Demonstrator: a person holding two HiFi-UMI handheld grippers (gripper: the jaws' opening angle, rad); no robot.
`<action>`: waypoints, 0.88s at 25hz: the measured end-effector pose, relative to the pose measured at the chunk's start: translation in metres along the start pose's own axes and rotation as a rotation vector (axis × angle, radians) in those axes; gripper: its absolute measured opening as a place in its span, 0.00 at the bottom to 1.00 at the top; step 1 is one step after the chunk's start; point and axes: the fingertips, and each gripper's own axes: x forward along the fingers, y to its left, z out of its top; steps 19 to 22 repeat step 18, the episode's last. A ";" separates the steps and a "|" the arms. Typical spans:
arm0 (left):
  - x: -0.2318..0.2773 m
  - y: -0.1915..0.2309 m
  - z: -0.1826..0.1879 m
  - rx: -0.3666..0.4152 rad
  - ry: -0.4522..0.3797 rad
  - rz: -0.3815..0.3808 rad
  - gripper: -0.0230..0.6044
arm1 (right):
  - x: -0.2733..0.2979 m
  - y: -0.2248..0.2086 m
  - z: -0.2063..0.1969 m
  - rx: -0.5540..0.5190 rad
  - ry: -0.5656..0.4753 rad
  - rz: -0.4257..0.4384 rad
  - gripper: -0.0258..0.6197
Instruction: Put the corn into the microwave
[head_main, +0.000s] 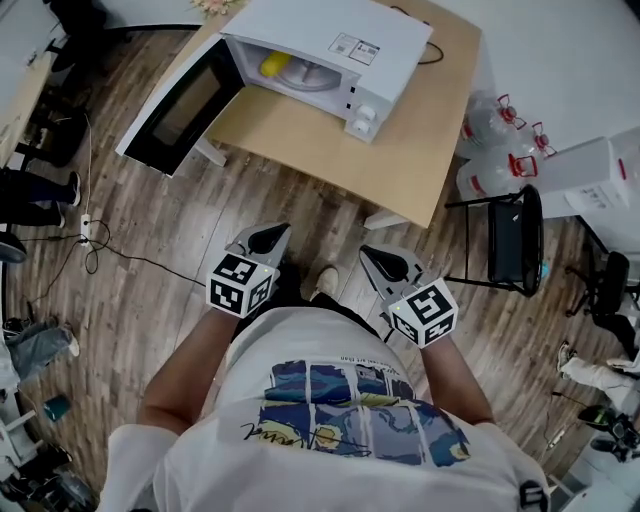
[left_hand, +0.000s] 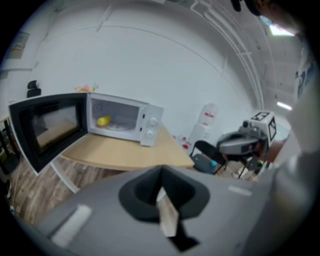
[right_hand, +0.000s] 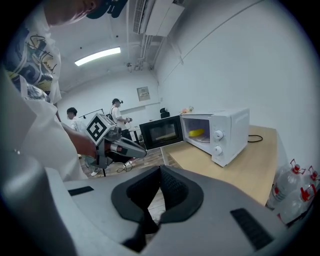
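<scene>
The yellow corn (head_main: 275, 63) lies inside the white microwave (head_main: 335, 35), on its turntable; it also shows in the left gripper view (left_hand: 104, 120) and the right gripper view (right_hand: 196, 133). The microwave's door (head_main: 178, 112) hangs wide open to the left. Both grippers are held close to the person's body, well back from the table. My left gripper (head_main: 271, 236) is shut with nothing in it, its jaws meeting at the tip (left_hand: 161, 171). My right gripper (head_main: 373, 256) is likewise shut and empty (right_hand: 160, 170).
The microwave stands on a light wooden table (head_main: 400, 150). Water bottles (head_main: 490, 150) and a black chair (head_main: 510, 240) are to the right. Cables and a power strip (head_main: 88, 232) lie on the wood floor at left. Other people stand in the background (right_hand: 117, 112).
</scene>
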 end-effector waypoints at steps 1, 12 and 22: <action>0.002 0.001 0.001 0.006 0.002 -0.008 0.05 | 0.001 -0.002 0.001 -0.001 -0.002 -0.009 0.05; -0.026 0.015 0.044 0.145 -0.063 -0.143 0.05 | 0.036 0.001 0.021 -0.014 0.035 -0.111 0.05; -0.118 0.104 0.024 0.095 -0.091 -0.081 0.05 | 0.134 0.046 0.051 -0.109 0.074 -0.087 0.05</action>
